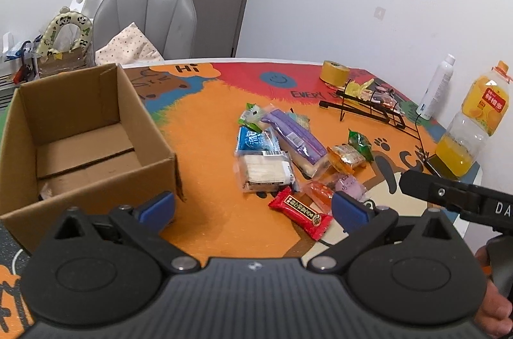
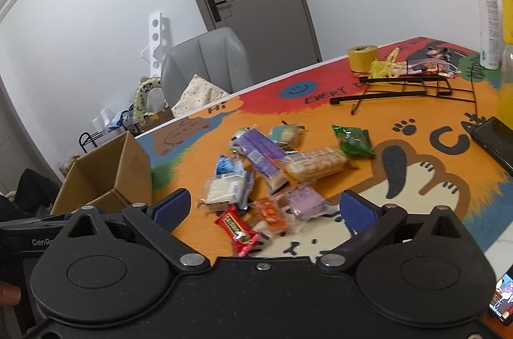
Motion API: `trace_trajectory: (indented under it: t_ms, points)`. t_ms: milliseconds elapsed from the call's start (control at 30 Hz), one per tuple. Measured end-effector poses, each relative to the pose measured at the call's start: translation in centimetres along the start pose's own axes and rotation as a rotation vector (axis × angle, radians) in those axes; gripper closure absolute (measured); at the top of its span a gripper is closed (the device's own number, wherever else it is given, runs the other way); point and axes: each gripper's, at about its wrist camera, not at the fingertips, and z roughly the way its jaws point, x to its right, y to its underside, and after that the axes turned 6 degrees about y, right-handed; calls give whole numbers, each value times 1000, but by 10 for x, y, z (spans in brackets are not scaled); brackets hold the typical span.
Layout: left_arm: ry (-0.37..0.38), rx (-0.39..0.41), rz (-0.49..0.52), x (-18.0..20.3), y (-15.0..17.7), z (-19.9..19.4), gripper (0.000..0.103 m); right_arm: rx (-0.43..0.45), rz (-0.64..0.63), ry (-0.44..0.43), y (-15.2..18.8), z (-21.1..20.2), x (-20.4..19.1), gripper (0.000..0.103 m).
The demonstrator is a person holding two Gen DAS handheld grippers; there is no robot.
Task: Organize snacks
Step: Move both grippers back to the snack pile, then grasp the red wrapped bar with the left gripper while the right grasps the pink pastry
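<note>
Nearest the left wrist camera, the left gripper has its jaws spread wide with nothing between the blue pads; bare orange mat fills most of the gap. The red candy bar lies flat on the table mat just inside the right-hand pad, apart from it. From the right wrist camera, the right gripper is likewise spread wide and holds nothing; here the same red bar sits low in the gap, closer to the left pad, with the orange packet and the lilac packet just beyond it, between the two pads in the picture but on the table past the tips. Behind these the rest of the snack pile lies loosely heaped: a clear-wrapped white bar, a blue packet, a long purple packet and a green packet off to the right. The open cardboard box stands to the left of the pile, upright, well apart from the snacks. Farther back are a black wire rack, a roll of yellow tape, a white spray bottle and an orange juice bottle.
</note>
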Motion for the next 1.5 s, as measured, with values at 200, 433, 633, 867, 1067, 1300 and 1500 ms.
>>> trace_trajectory:
  t_ms: [200,433,633,867,1067,1300,1500]
  points:
    - [27,5,25,13,4,13,3,-47,40,-15,4,11,12,25]
    - [52,-15,31,22,8,35,15,-62,61,-16,7,17,25,43]
    - [61,-46,27,27,12,56,30,-77,56,-26,11,29,32,48]
    - [47,-71,23,31,15,80,37,-97,58,-27,11,46,38,52]
    - [-8,-87,24,33,17,102,39,-112,72,-17,11,58,45,50]
    - [-64,-91,45,34,18,117,38,-121,70,-19,11,67,47,49]
    - [-82,-104,68,31,20,113,38,-109,75,-17,5,79,46,45]
